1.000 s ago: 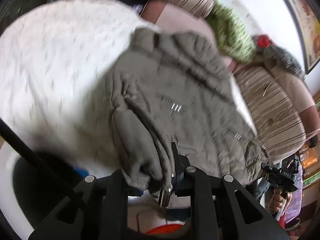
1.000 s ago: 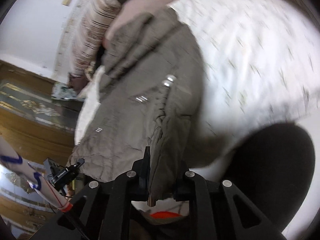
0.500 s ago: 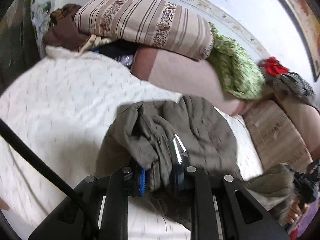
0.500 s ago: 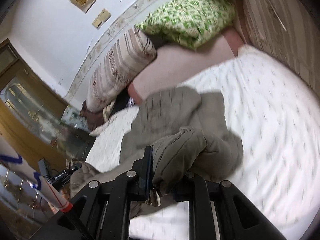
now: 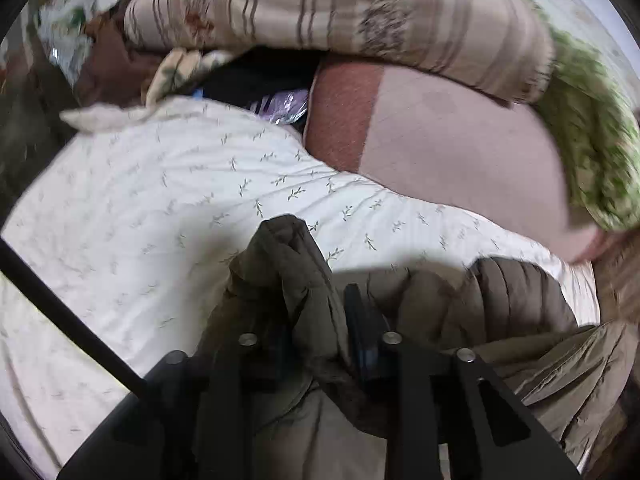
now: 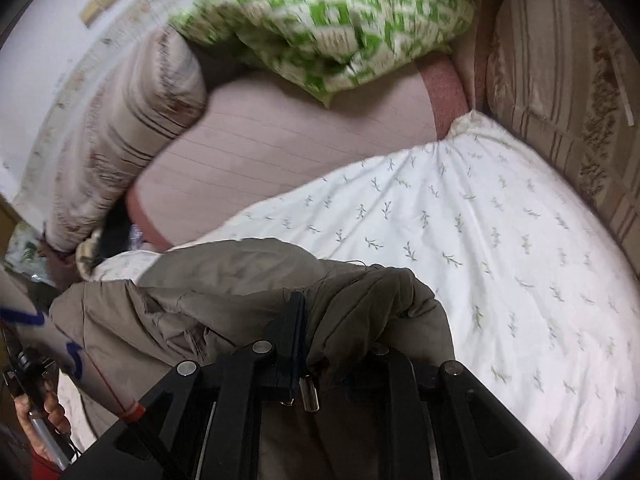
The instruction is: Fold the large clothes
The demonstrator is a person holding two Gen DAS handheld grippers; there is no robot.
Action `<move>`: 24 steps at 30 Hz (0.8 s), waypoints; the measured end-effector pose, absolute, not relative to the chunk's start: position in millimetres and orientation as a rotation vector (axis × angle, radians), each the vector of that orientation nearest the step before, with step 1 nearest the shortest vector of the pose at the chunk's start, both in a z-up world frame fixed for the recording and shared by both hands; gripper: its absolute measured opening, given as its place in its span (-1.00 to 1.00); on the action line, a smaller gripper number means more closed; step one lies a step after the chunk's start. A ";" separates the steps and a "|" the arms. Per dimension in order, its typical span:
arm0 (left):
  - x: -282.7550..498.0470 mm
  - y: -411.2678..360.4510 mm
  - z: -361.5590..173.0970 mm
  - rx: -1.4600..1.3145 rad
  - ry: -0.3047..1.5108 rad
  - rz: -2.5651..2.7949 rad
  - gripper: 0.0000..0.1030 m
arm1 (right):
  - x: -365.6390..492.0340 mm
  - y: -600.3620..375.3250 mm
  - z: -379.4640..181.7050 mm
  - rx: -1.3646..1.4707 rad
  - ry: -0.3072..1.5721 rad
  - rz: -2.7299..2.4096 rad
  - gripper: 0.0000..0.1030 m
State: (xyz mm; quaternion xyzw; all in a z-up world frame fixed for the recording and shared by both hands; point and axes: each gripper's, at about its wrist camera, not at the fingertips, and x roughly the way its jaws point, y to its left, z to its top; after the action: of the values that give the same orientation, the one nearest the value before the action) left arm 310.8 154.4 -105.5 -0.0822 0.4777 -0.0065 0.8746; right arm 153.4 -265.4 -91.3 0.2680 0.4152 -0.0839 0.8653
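Olive-grey padded jacket (image 5: pixel 516 304) sits bunched at the near edge of the bed, on the white leaf-print sheet (image 5: pixel 160 184). Both tongs are in it.

Left gripper (image 5: pixel 316 320): a thick fold of jacket runs up between the fingers and stands above the tips as a peak. Jaws have just been opening, fabric still between them. Right finger (image 5: pixel 362 320) is clear to see, left one is mostly buried in cloth. Can't tell if the pads still press on the fold, the frame is blurred there.

Right gripper (image 6: pixel 340 328): clenched on a gathered wad of jacket. Cloth wraps over the right finger and hides it; left finger (image 6: pixel 296 320) shows as a dark blade against the fabric. A metal zipper pull (image 6: pixel 309 392) hangs just below the grip.

In the right wrist view the rest of the jacket spreads flat toward the left side of the bed, with a lighter lining-like panel on top. In the left wrist view it trails right, quilted ridges showing, one part draping off the near edge.

Far edge of the bed: pinkish headboard cushion (image 5: pixel 460 148), striped bolster (image 5: pixel 340 8) on top of it, green-and-white patterned pillow (image 6: pixel 332 20) beside that. Another striped cushion (image 6: pixel 560 92) runs along the right side of the bed. Dark clutter sits in the far left corner under the bolster.

A hand (image 6: pixel 40 420) with the other handle shows at bottom left of the right wrist view.
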 end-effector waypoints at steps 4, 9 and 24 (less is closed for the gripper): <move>314.9 165.4 -109.0 -0.279 0.980 -0.034 -0.25 | 172.9 -277.4 -120.8 0.642 0.912 -0.188 -0.60; 285.2 182.1 -70.2 -0.354 0.869 -0.151 0.19 | 157.8 -278.9 -106.9 0.659 0.833 -0.179 -0.10; 120.5 212.8 -58.4 -0.264 0.750 -0.067 0.29 | 127.8 -124.6 -31.3 0.302 0.751 0.009 0.45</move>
State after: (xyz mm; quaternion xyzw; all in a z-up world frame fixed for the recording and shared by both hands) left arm 120.5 212.8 -58.4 -0.1284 0.3653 -0.0326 0.9214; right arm 127.8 -124.6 -31.3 0.1468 0.3653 0.0044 0.9192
